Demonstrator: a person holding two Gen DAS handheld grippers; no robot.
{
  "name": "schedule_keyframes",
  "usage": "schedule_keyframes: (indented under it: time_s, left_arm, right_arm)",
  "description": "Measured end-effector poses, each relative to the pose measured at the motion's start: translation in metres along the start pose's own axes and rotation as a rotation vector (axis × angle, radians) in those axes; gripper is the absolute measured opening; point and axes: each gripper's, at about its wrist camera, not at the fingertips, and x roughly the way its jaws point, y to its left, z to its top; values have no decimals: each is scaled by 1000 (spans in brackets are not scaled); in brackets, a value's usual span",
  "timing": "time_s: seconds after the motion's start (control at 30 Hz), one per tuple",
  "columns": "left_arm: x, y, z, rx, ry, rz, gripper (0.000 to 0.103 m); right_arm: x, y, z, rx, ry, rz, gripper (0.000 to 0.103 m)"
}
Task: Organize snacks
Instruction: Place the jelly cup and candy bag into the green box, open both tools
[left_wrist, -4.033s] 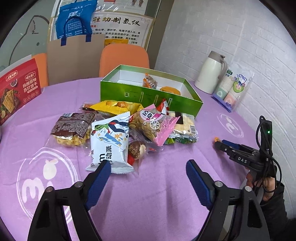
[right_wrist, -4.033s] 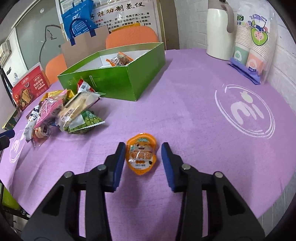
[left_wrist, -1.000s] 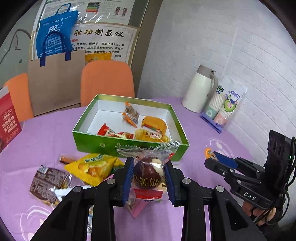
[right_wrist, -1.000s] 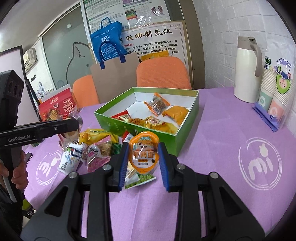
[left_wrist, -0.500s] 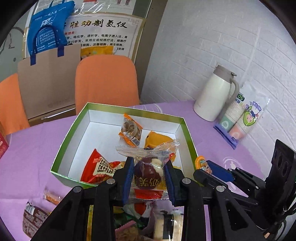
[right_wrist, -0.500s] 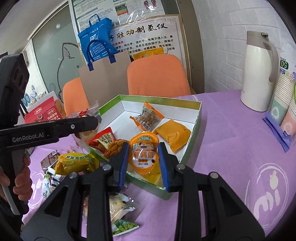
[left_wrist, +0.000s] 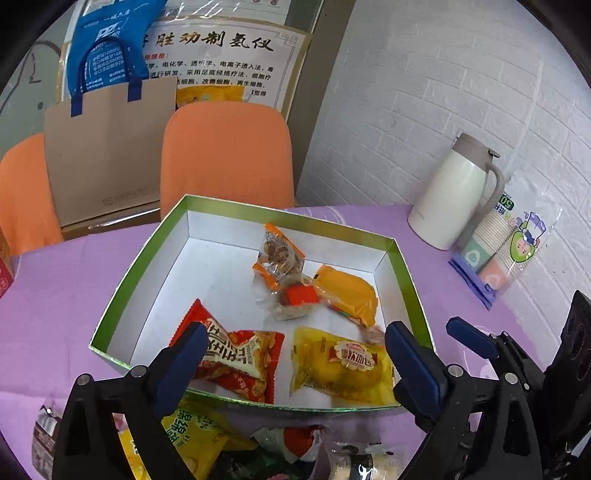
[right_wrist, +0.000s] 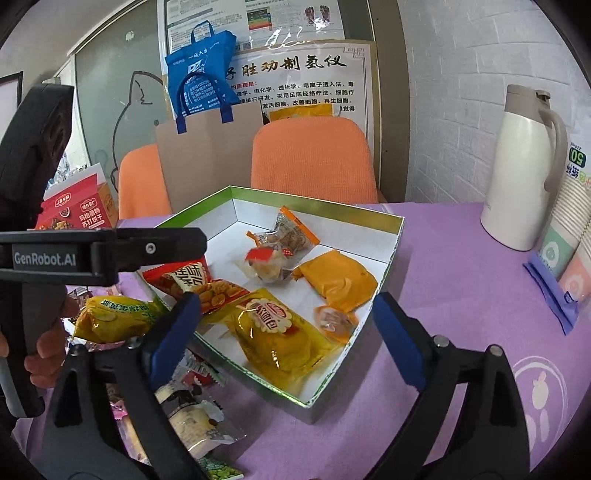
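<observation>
The green box (left_wrist: 291, 216) with a white inside lies open on the purple table and holds several snack packs. My left gripper (left_wrist: 295, 350) hangs open over its near edge, holding nothing. A clear pack with a red label (left_wrist: 295, 299) lies in the middle of the box, shown too in the right wrist view as a clear pack (right_wrist: 264, 264). My right gripper (right_wrist: 288, 317) is open above the box's near right corner. A small orange pack (right_wrist: 332, 319), blurred, sits just inside that corner, between an orange pack (right_wrist: 340, 275) and a yellow pack (right_wrist: 273, 328).
Loose snacks lie in front of the box, among them a yellow bag (right_wrist: 114, 317) and a clear packet (right_wrist: 192, 417). A white thermos (right_wrist: 524, 170) and a sleeve of paper cups (right_wrist: 576, 240) stand at the right. Orange chairs (right_wrist: 314, 155) and a red cracker box (right_wrist: 74, 206) are behind.
Both grippers moved over the box and opened. The clear red-label pack left my left gripper and the small orange pack left my right; both now lie in the box.
</observation>
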Motion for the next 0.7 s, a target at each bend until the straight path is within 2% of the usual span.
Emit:
schedule_keyframes:
  time_s: [0.13, 0.4, 0.53, 0.7]
  left_arm:
    - [-12, 3, -7, -14, -7, 12, 98]
    - [-68, -3, -29, 13, -45, 41, 98]
    - [-102, 4, -57, -15, -66, 52, 98]
    - [-123, 22, -102, -53, -29, 85, 99]
  right_arm:
    - [-9, -1, -2, 22, 13, 3, 94]
    - [-57, 17, -5, 24, -45, 36, 95]
    - [-78, 29, -17, 28, -54, 67, 96]
    - [-90, 45, -39, 30, -36, 106, 96]
